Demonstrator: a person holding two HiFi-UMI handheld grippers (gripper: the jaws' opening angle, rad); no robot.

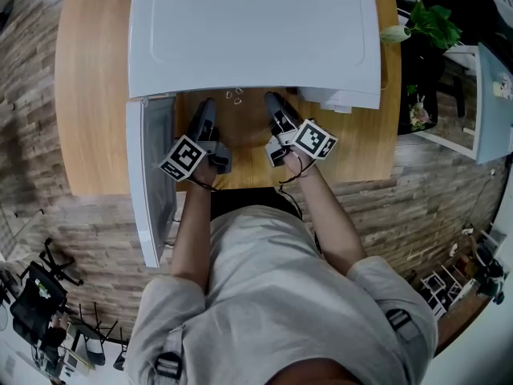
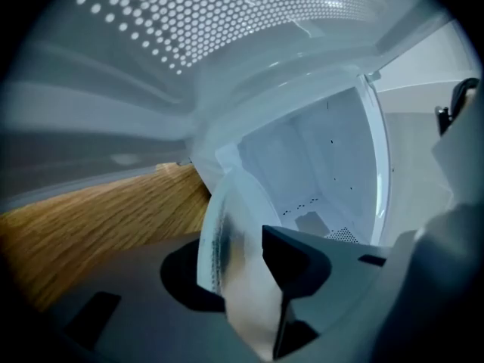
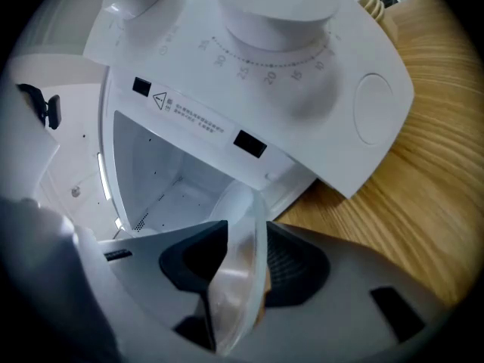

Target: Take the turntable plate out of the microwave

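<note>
The clear glass turntable plate (image 2: pixel 231 225) stands edge-on between the jaws of my left gripper (image 2: pixel 236 272), outside the mouth of the white microwave (image 1: pixel 256 30). Its opposite rim (image 3: pixel 240 271) lies between the jaws of my right gripper (image 3: pixel 246 257). Both pairs of jaws stand wide and loose around the thin rim, not squeezing it. In the head view the left gripper (image 1: pixel 206 112) and right gripper (image 1: pixel 275 107) point side by side at the microwave's front over the wooden table (image 1: pixel 88 95). There the plate shows only as faint glints. The lit cavity (image 3: pixel 162 184) lies just behind it.
The microwave door (image 1: pixel 152 183) hangs open at the left, past the table's front edge. The control panel with its dial (image 3: pixel 276 10) is on the right of the cavity. A potted plant (image 1: pixel 429 22) stands off the table's right side. Brick-pattern floor surrounds the table.
</note>
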